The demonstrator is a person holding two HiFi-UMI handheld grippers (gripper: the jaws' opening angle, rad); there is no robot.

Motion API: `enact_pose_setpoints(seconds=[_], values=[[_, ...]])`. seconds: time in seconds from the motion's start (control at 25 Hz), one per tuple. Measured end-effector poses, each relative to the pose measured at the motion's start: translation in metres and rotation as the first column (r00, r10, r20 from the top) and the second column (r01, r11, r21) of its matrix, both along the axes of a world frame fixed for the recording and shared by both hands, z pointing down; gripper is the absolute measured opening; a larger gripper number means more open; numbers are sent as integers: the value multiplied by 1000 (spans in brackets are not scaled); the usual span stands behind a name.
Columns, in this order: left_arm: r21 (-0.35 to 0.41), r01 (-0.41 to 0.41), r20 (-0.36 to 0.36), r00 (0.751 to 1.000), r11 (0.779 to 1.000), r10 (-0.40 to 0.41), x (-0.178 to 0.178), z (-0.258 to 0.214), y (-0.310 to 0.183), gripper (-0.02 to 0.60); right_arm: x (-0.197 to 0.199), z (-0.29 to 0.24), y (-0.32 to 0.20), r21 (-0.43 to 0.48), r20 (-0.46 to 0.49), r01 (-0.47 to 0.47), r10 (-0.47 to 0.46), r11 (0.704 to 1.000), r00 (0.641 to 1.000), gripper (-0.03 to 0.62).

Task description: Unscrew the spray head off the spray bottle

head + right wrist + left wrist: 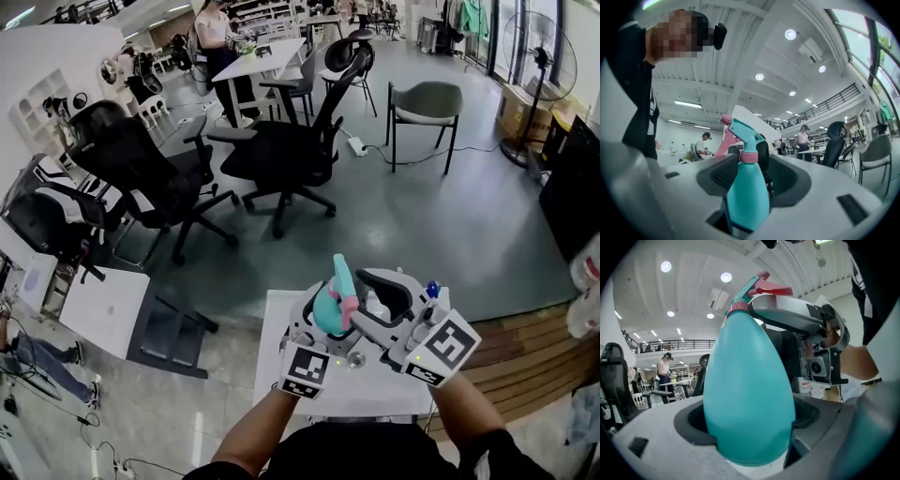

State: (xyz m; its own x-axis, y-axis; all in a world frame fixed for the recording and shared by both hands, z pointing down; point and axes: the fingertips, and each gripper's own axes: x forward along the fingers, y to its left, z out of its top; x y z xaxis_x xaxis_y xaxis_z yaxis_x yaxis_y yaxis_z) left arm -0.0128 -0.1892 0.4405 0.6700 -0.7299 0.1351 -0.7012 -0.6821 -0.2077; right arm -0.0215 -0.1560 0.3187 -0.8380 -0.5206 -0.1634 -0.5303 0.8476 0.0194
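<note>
A teal spray bottle (pixel 327 311) with a pink collar and trigger is held upright above a small white table (pixel 277 373). My left gripper (pixel 319 330) is shut on its teal body, which fills the gap between the jaws in the left gripper view (pixel 749 394). My right gripper (pixel 373 309) reaches in from the right at the height of the spray head (pixel 343 281). In the right gripper view the bottle (pixel 746 192) and spray head (pixel 740 133) stand between the jaws of the right gripper (pixel 752 180), with a gap to the right pad. The right gripper's jaws are open.
Black office chairs (pixel 281 150) and a grey chair (pixel 424 101) stand on the grey floor beyond the table. A white desk edge (pixel 98 309) lies at the left, wooden boards (pixel 525 347) at the right. A person (pixel 217 42) stands at a far table.
</note>
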Motion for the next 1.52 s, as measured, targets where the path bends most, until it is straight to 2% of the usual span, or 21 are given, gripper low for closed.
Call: enact_pose_setpoints(seconds=[0.24, 0.44, 0.56, 0.68, 0.84, 0.96, 1.28, 1.52], values=[[10, 76, 48, 996, 997, -77, 0, 16, -5, 451, -6, 1, -1, -53, 48, -54, 57, 997, 997, 167], [5, 61, 50, 997, 998, -61, 2, 18, 2, 451, -10, 2, 4, -38, 8, -101, 102, 994, 995, 140], [-12, 14, 34, 999, 1000, -14, 6, 17, 9, 453, -10, 0, 8, -23, -9, -56, 56, 998, 998, 138], [-31, -37, 27, 999, 999, 37, 8, 20, 20, 453, -12, -2, 17, 10, -47, 30, -29, 1000, 998, 135], [-65, -88, 42, 995, 994, 91, 7, 33, 38, 451, -13, 2, 33, 11, -77, 185, -184, 983, 980, 135], [-66, -116, 55, 991, 991, 120, 9, 35, 49, 452, -11, 4, 43, 28, -80, 243, -240, 970, 967, 135], [-44, -116, 81, 990, 992, 119, 12, 34, 46, 451, -5, -5, 41, 63, -20, 225, -224, 972, 974, 135], [-97, -84, 91, 991, 992, 93, 5, 63, 38, 452, 3, -20, 39, 87, 5, 191, -192, 978, 981, 135]])
